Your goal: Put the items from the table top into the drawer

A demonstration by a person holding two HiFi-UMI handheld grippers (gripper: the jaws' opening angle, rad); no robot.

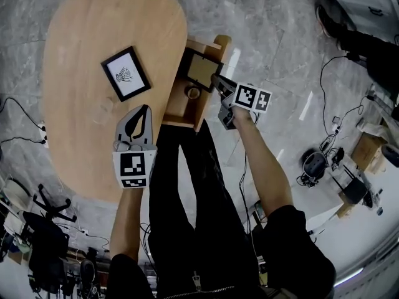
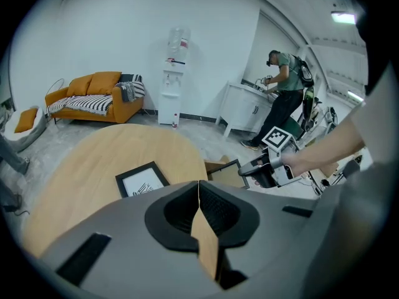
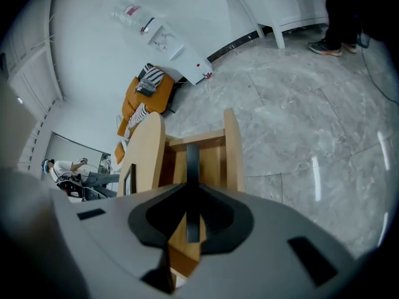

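The right gripper jaws pinch a thin dark picture frame by its edge, over the drawer right of the bench. The frame looks light, stiff and easy to break. The left gripper jaws are closed on nothing.

- Grey marble-patterned floor spreads all around.
- A far white wall backs an orange sofa, a water dispenser and, further right, a white cabinet.
- A ceiling light glows at the right.
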